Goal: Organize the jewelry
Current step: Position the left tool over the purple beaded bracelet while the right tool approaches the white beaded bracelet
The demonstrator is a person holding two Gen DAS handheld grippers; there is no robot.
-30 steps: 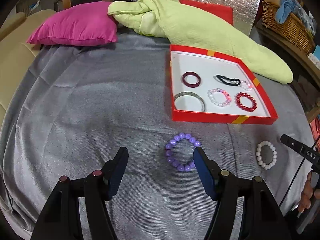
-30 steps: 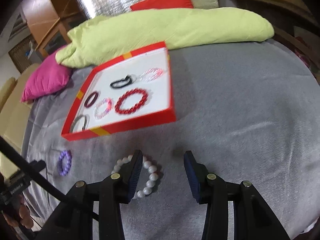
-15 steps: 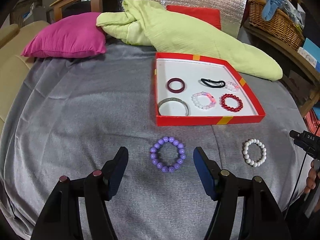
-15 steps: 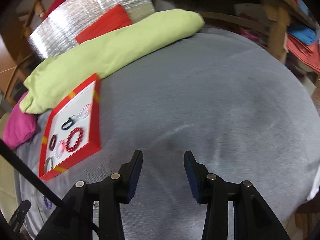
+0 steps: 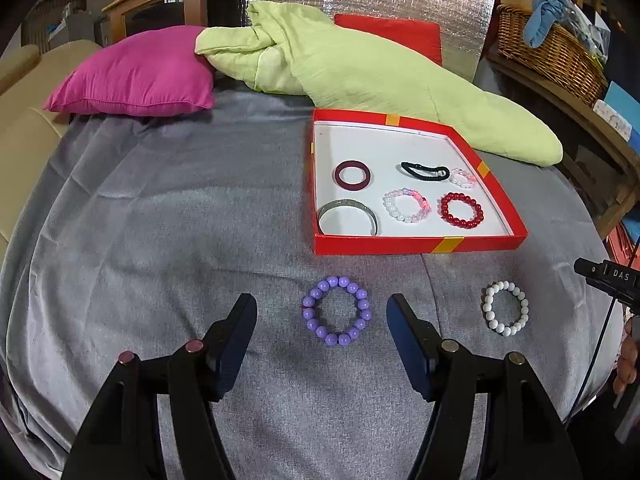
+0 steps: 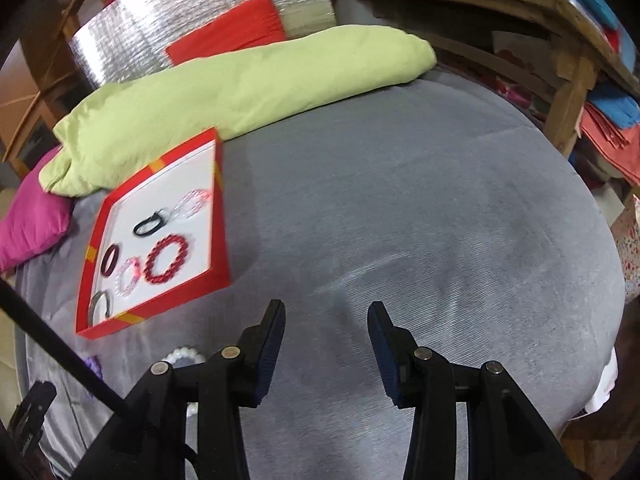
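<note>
Left gripper (image 5: 322, 320), fingers spread wide and empty, frames the purple bracelet (image 5: 337, 311) on the grey cloth (image 5: 160, 240); red tray (image 5: 416, 243) at 12 o'clock. Right gripper (image 6: 326, 330), equally spread and empty, has the white bracelet (image 6: 182, 355) at 9 o'clock. Risk: smooth round beads may roll from closing fingers, or cloth bunches.
</note>
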